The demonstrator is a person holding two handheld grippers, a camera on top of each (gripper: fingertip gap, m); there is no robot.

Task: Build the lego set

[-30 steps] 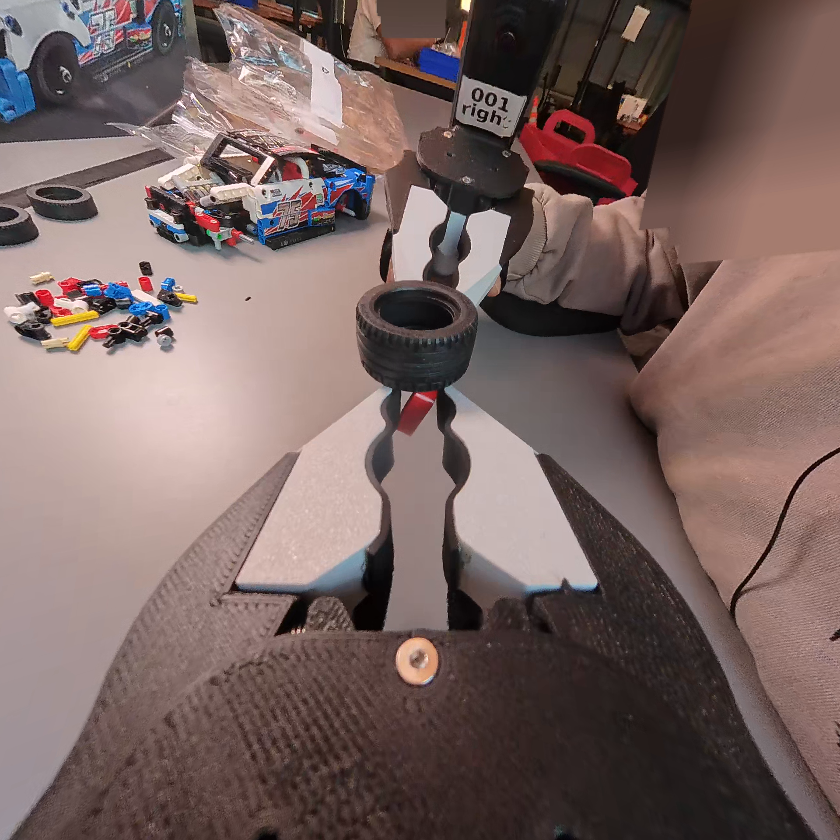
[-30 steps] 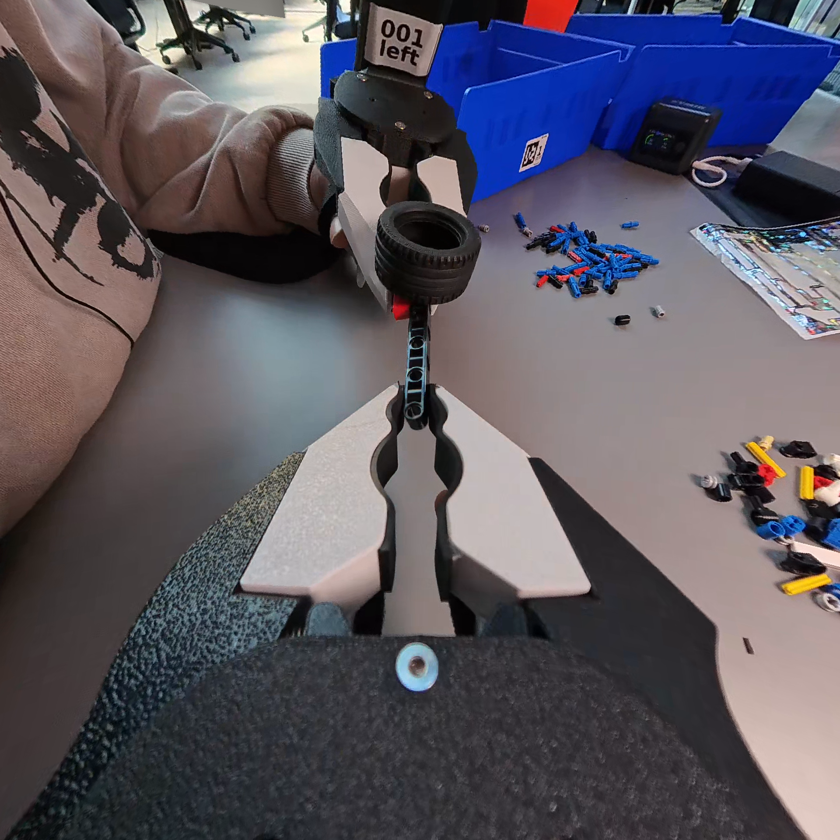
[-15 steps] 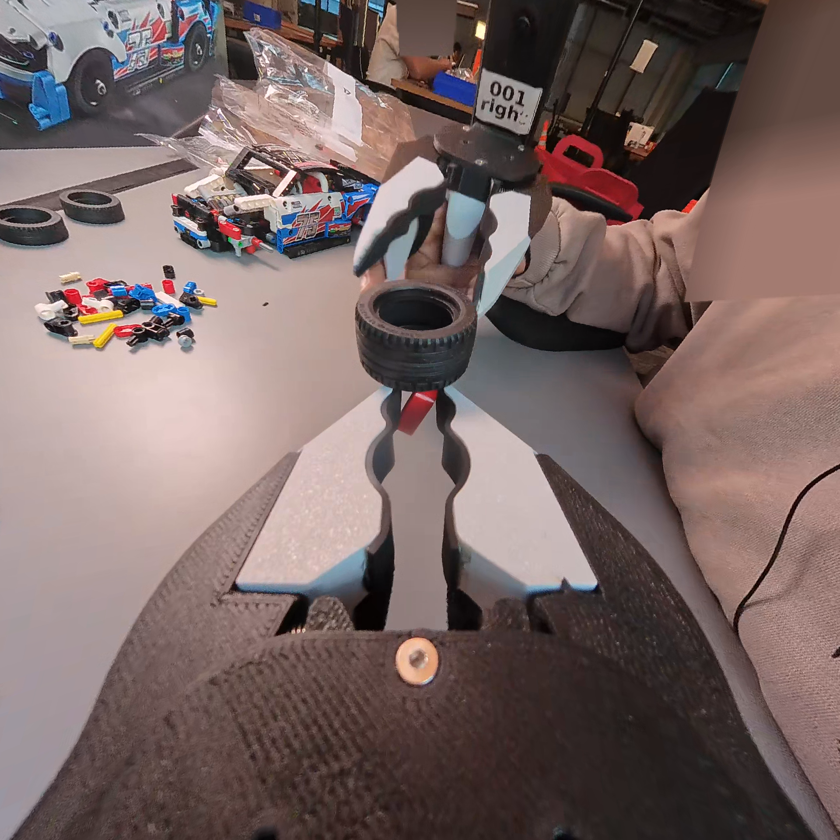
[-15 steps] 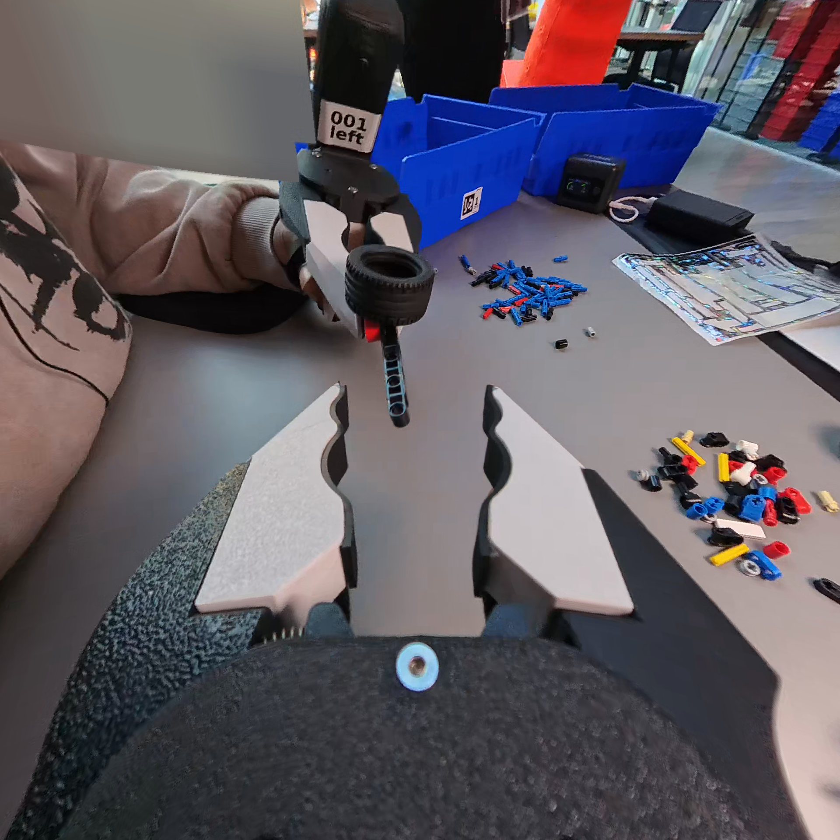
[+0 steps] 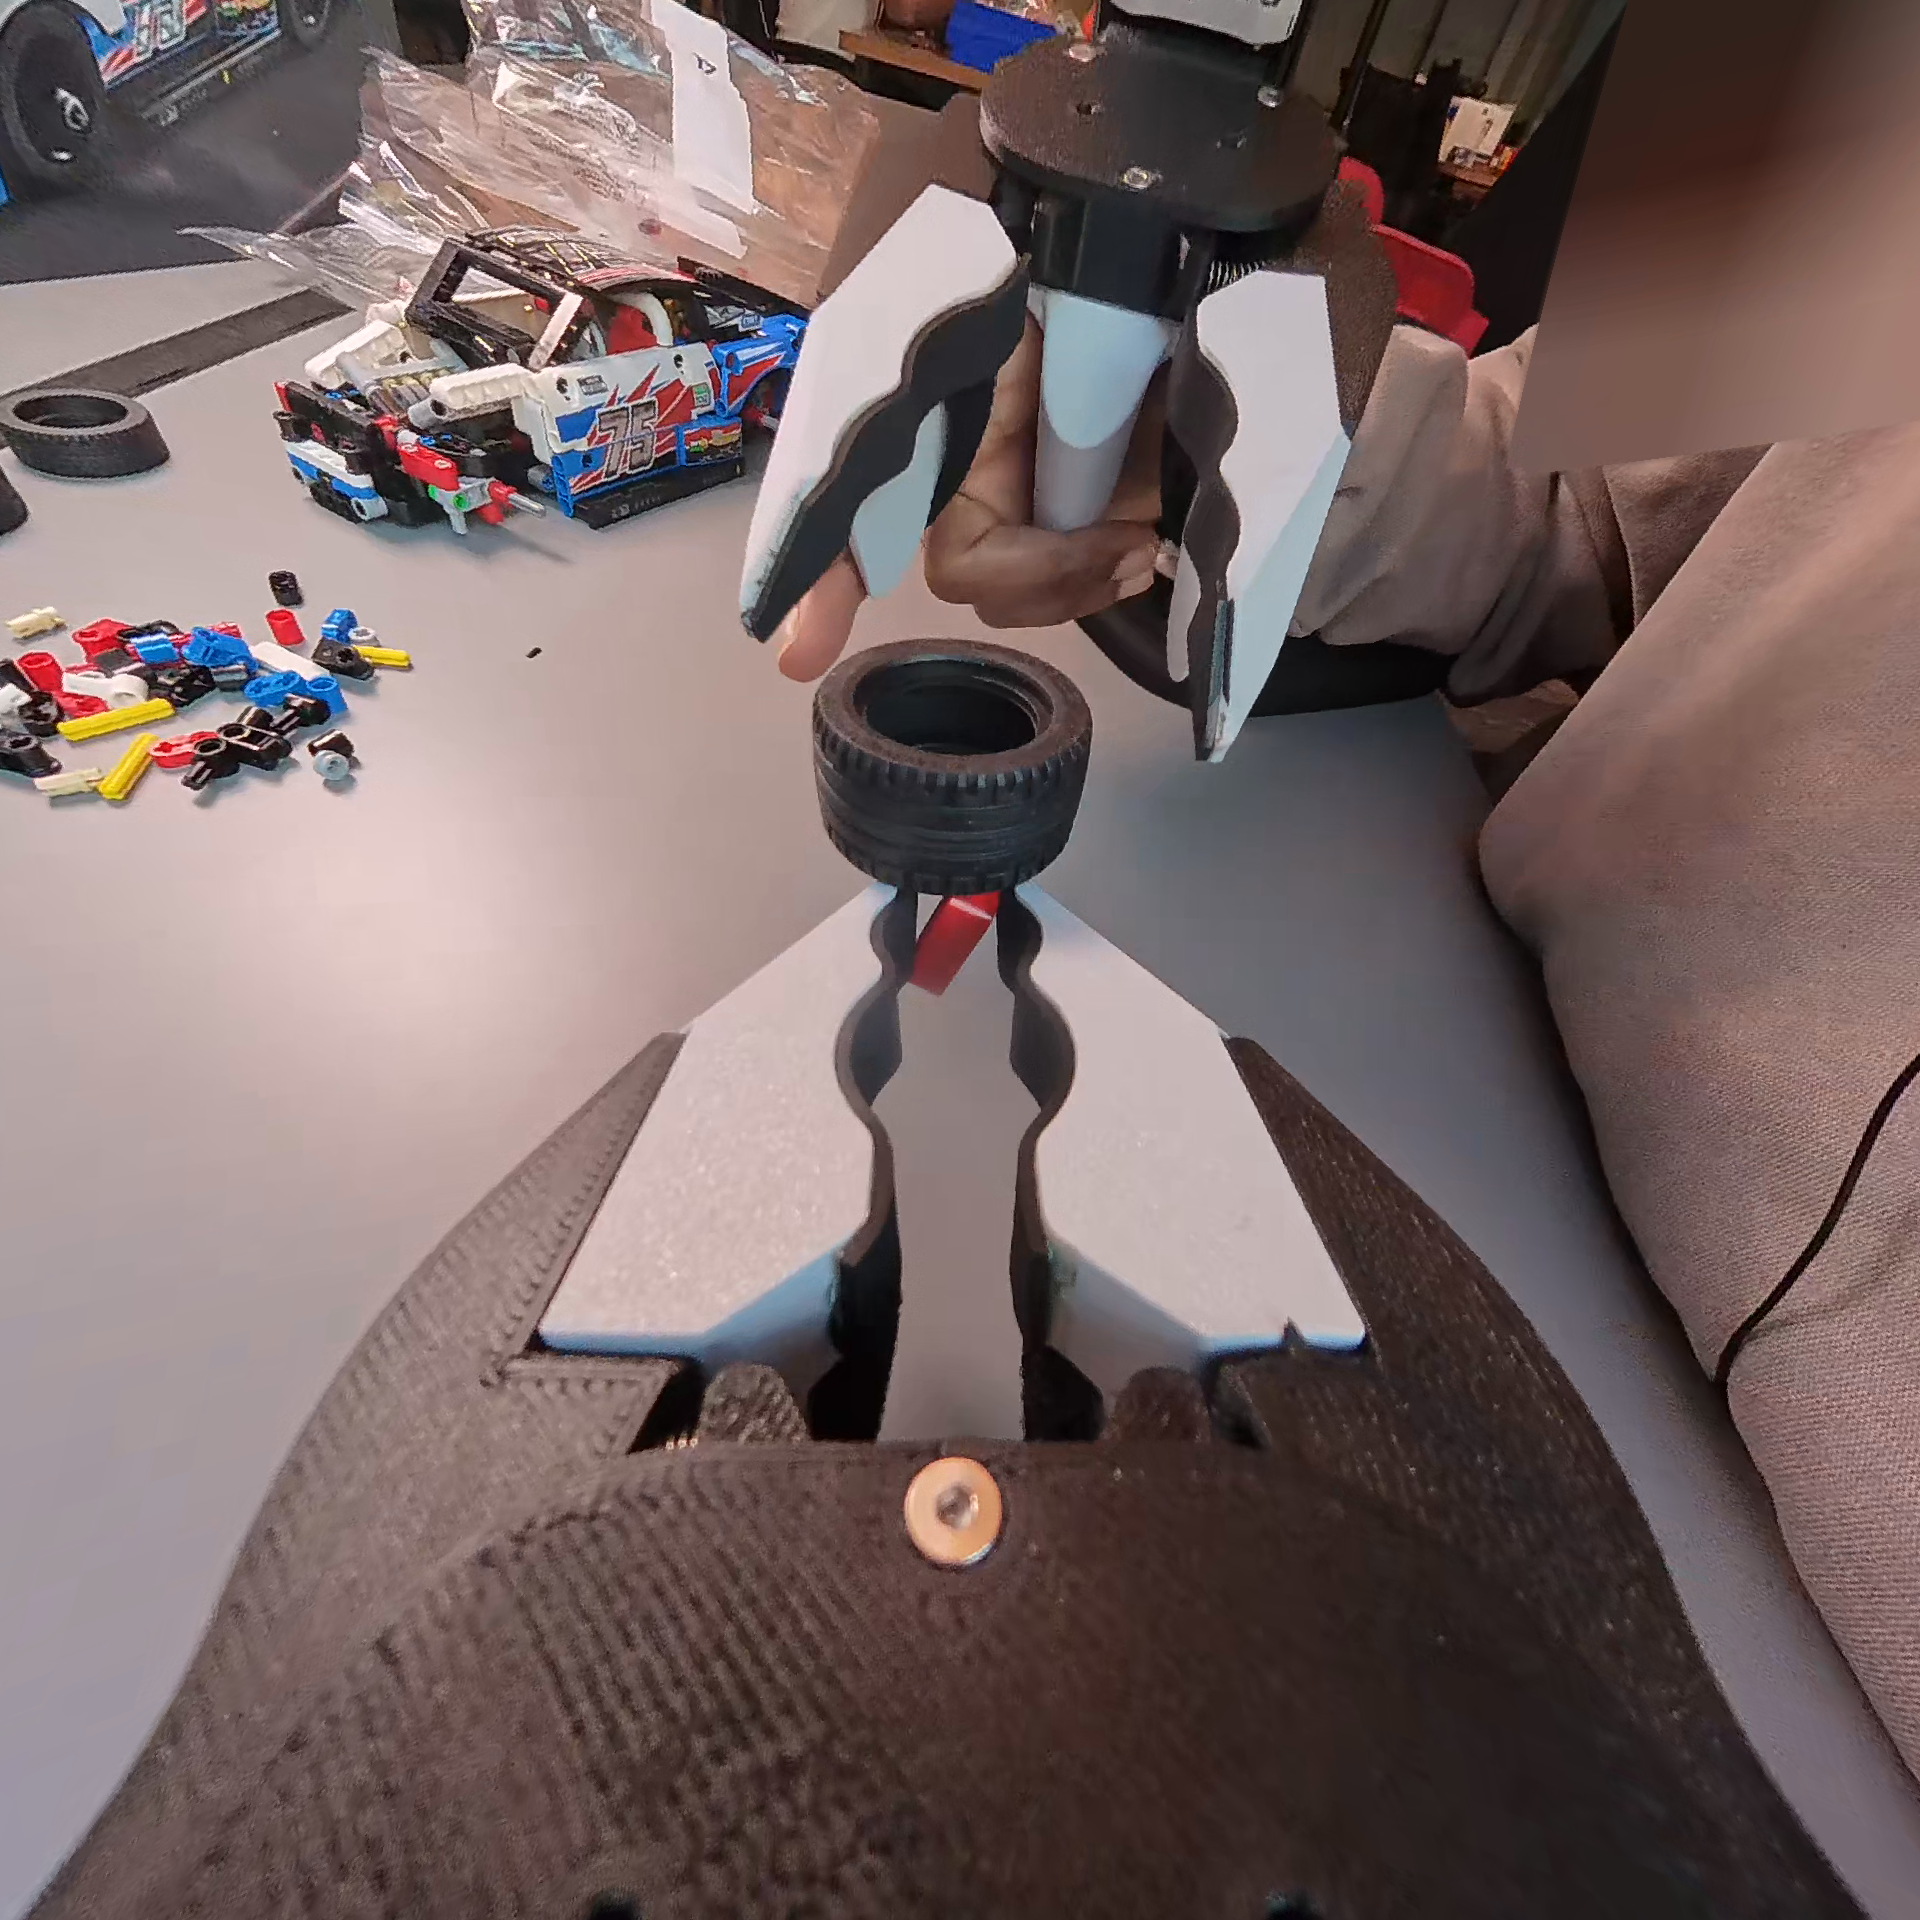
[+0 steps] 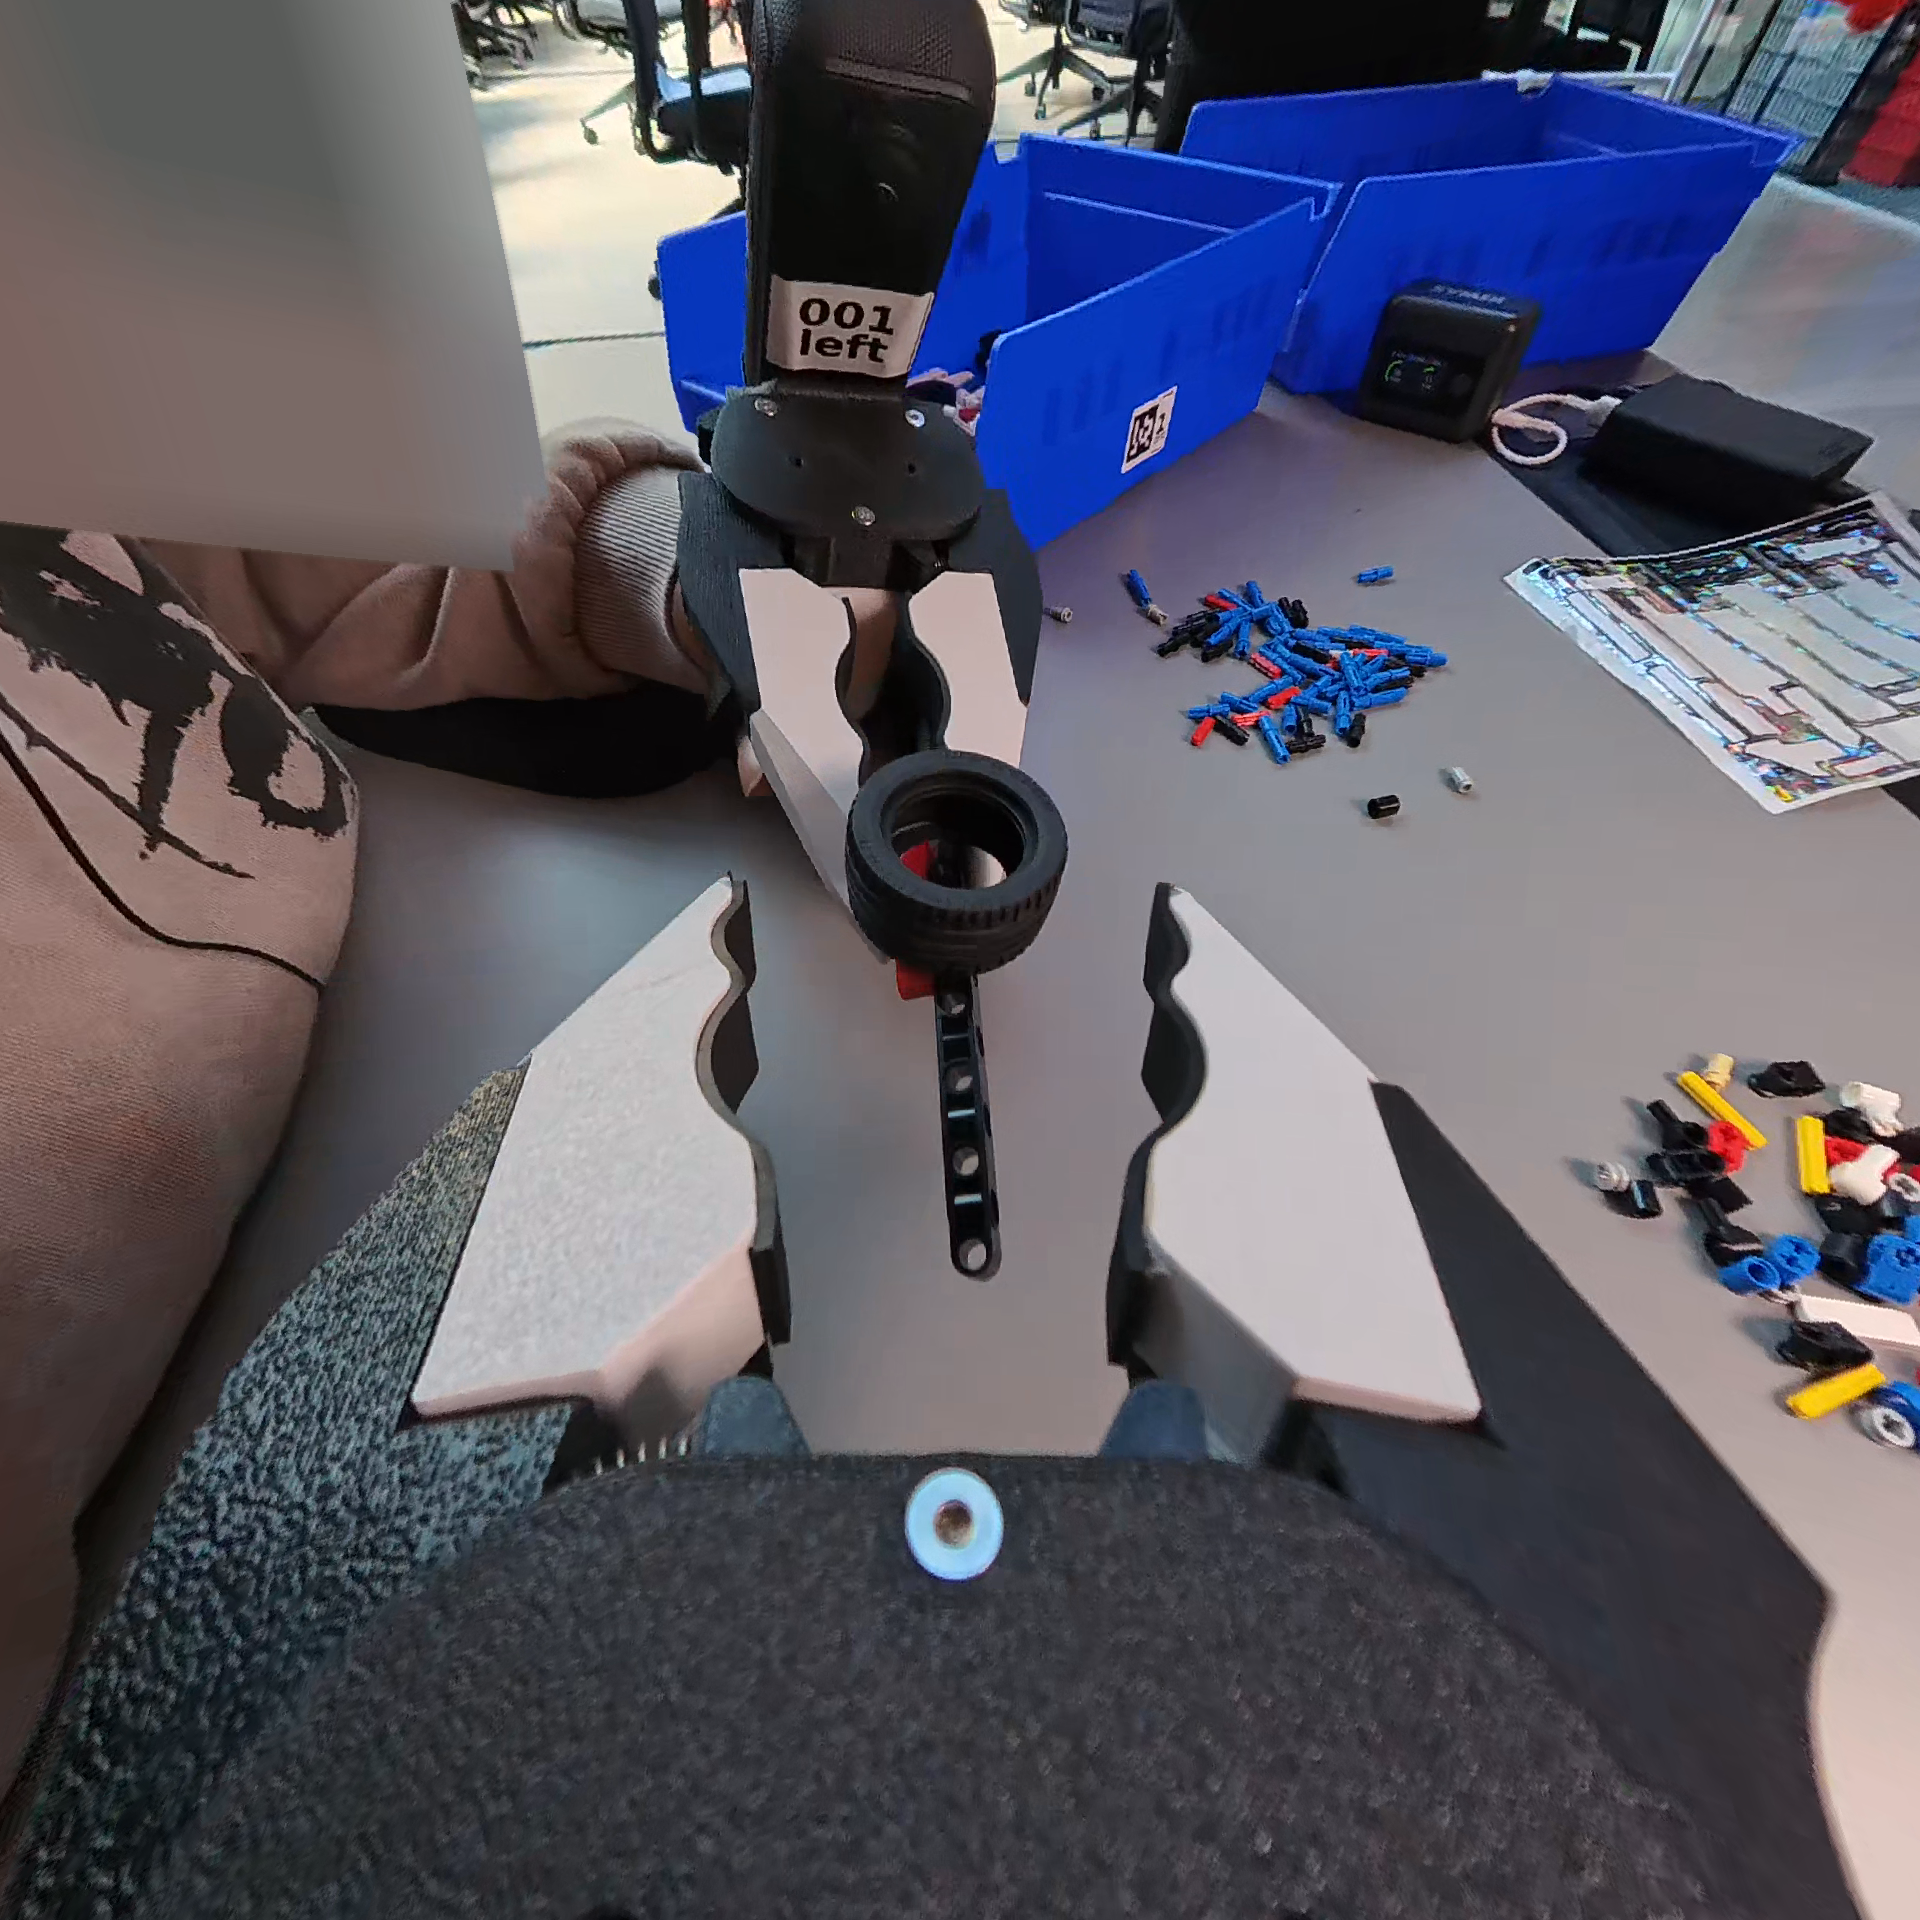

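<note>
Left gripper (image 5: 951, 914) clamps the red piece (image 5: 943, 940) under the tire (image 5: 952, 795); right gripper (image 6: 951, 904), jaws apart, should close squarely on the beam (image 6: 964, 1127).

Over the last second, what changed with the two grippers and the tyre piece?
The right hand-held gripper let go of the thin black holed beam: shut on its end a second ago, its jaws now stand wide open on either side of it, closer to the tyre. The left hand-held gripper stayed shut on the red piece under the black rubber tyre.
</note>
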